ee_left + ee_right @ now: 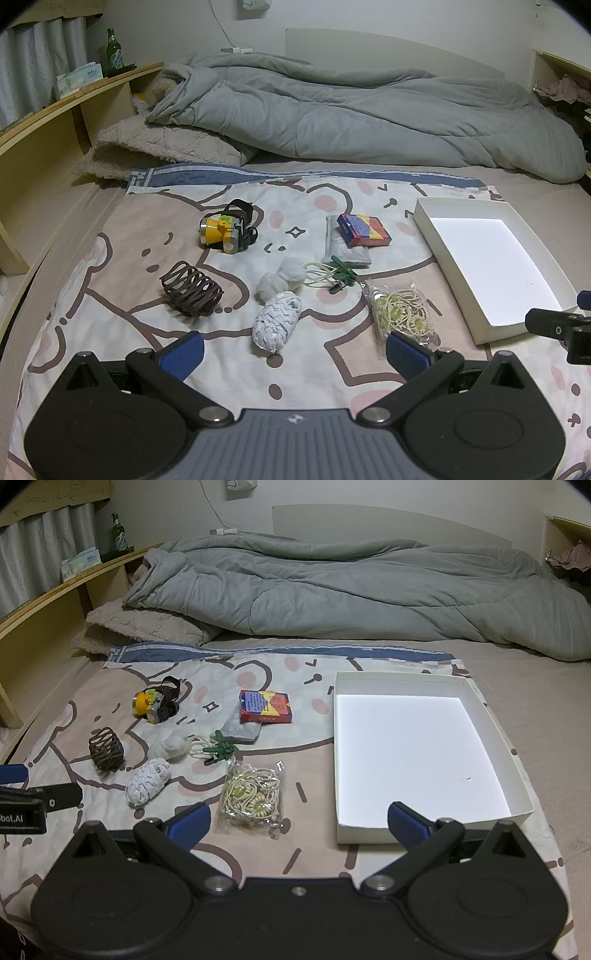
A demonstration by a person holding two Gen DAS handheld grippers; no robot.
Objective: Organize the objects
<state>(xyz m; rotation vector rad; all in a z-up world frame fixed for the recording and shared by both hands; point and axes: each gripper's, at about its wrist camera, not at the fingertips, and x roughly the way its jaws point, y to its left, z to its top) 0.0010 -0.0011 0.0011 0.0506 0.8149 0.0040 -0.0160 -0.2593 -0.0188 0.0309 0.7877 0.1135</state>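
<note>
Both grippers, left gripper [295, 349] and right gripper [298, 821], stand wide apart and grip nothing, above the patterned cloth [110, 291]; white box [491, 716] sits beside scattered items.

A wide bed covered by a beige sheet [517, 686] fills the room, with a rumpled grey quilted duvet [332, 590] heaped along its far side against a plain white wall [369, 494]. At left, a curved pale wooden shelf unit [66, 110] stands before grey pleated curtains [37, 55]. Light is dim and cool.
</note>
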